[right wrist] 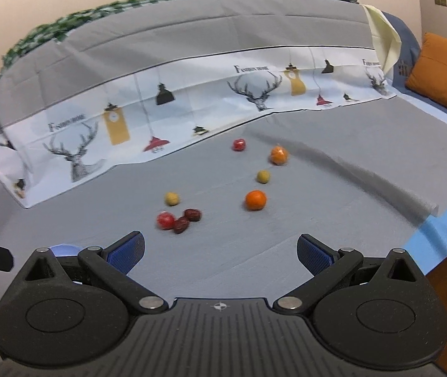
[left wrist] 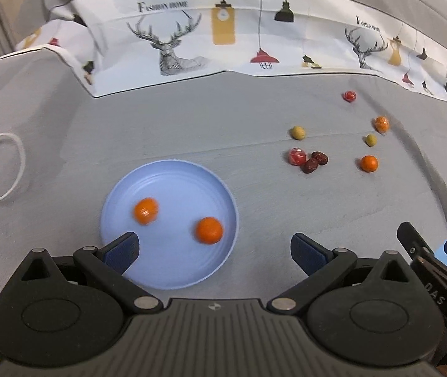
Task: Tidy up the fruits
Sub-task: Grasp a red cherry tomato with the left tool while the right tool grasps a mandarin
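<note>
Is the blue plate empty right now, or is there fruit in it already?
Not empty: the blue plate holds two orange fruits; nothing else in it.

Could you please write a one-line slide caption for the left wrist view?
Open left gripper above a blue plate holding two orange fruits, remaining fruits scattered on grey cloth.
</note>
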A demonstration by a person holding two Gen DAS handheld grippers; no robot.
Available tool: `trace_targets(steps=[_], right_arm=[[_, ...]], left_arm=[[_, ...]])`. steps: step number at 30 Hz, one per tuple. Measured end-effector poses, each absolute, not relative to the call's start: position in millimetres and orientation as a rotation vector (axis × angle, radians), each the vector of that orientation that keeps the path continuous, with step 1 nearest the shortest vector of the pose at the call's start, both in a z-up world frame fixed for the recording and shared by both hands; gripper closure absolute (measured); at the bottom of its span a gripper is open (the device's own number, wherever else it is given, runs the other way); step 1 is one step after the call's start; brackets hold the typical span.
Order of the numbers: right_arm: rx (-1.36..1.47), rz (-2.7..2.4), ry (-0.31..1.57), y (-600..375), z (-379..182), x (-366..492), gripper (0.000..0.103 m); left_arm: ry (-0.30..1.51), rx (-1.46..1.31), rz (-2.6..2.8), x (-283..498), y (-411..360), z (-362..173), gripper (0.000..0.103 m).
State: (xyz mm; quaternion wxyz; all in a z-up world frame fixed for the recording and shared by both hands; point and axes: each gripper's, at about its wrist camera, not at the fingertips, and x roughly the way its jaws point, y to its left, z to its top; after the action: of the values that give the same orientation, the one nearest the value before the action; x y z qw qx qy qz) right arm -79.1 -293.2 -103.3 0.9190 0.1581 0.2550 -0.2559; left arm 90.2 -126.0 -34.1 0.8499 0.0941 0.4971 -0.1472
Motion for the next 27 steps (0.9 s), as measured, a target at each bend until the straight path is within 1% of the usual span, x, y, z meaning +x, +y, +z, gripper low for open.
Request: trace_targets(steps=[6, 13, 19, 22, 27], right_arm=[[0.375, -0.628, 0.542, -333.2, -128.4, -50.5, 0.001], [0.465, -0.696, 0.613, -365.6, -180.1, 17.0, 0.001], [0.371, -0.724, 0.646, -391.8, -217.5, 63.5, 0.001], [0.34, -0.723, 0.652, -405.9, -230.9, 78.5, 0.001], [0.32, -0.737, 0.7, -420.4, -246.7, 99.0, 0.001]], left_arm=[[1.066, 0.229, -0.308, 130.3, -165.9, -60.3, 0.0], [1.051, 0.259, -0.35, 182.3, -209.4, -87.4, 0.0], [1.099, 0.325, -0.393, 220.0, -249.2, -130.3, 0.0], [1.139, 0.367, -0.415, 234.9, -265.9, -159.5, 0.0], [1.15, 0.421, -0.437, 246.8, -287.6, -193.8, 0.0]])
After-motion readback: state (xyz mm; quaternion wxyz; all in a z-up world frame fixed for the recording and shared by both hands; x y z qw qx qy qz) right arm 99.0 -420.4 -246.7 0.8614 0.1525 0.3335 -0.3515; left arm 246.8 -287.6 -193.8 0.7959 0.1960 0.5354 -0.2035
